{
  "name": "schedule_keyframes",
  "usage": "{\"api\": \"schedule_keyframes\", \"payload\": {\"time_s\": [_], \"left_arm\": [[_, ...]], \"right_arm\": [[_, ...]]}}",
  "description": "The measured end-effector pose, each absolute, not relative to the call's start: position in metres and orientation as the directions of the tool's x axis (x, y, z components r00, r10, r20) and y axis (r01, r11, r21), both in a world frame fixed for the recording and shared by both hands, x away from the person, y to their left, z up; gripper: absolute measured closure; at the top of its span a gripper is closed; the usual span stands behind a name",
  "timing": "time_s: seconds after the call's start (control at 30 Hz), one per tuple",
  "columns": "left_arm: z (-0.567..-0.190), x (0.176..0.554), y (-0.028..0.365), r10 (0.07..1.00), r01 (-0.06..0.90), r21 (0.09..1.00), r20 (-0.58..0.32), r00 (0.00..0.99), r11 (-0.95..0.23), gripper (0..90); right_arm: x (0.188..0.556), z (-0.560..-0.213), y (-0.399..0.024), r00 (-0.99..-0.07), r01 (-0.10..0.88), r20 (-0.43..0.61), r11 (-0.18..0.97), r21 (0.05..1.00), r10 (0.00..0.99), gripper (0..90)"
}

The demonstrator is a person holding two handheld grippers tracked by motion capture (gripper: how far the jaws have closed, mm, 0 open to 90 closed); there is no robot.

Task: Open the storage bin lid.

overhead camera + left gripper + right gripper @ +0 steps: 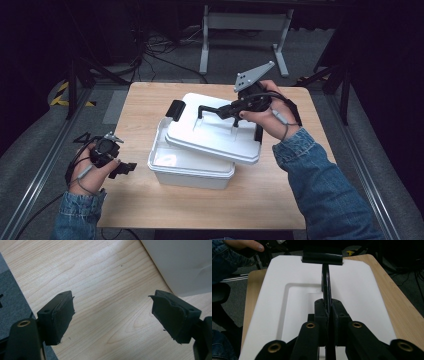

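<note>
At the lower left of the high view, the left gripper (125, 168) hovers over the wooden table (280, 195) just beside the white box (190, 172), its jaws spread with nothing between them. In the left gripper view, the box's wall (180, 262) fills the upper right corner.

In the centre of the high view, the white lid (215, 137) lies tilted and askew over the box, its right end raised, a black latch (175, 109) at its far left edge.

At the upper right, the right gripper (235, 111) is clamped on the lid's black handle (326, 287), its jaws pressed together around the thin bar.
</note>
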State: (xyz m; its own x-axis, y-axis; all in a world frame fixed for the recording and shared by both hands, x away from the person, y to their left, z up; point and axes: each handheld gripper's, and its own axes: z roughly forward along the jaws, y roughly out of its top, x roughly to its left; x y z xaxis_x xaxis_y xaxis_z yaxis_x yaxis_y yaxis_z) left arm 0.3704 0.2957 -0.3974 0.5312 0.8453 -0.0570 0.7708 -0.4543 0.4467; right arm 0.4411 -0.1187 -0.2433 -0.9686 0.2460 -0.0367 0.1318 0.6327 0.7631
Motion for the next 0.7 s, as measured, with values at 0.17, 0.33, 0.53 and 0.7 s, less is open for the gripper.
{"api": "schedule_keyframes", "payload": {"time_s": [0.17, 0.33, 0.53, 0.7], "left_arm": [[-0.398, 0.371, 0.296, 0.845, 0.768, 0.449, -0.05, 0.532, -0.457, 18.7], [-0.398, 0.371, 0.295, 0.844, 0.769, 0.444, -0.05, 0.534, -0.46, 18.7], [-0.398, 0.371, 0.294, 0.844, 0.772, 0.44, -0.054, 0.533, -0.459, 18.7], [-0.398, 0.372, 0.294, 0.845, 0.772, 0.44, -0.055, 0.533, -0.458, 18.7]], "right_arm": [[0.441, -0.243, -0.136, -0.961, 0.153, -0.032, 0.624, 0.767, 0.274, 84.9], [0.439, -0.241, -0.157, -0.95, 0.174, -0.033, 0.611, 0.773, 0.312, 84.9], [0.438, -0.24, -0.18, -0.936, 0.2, -0.026, 0.589, 0.783, 0.352, 84.9], [0.437, -0.24, -0.196, -0.924, 0.219, -0.027, 0.584, 0.781, 0.381, 84.9]]}}
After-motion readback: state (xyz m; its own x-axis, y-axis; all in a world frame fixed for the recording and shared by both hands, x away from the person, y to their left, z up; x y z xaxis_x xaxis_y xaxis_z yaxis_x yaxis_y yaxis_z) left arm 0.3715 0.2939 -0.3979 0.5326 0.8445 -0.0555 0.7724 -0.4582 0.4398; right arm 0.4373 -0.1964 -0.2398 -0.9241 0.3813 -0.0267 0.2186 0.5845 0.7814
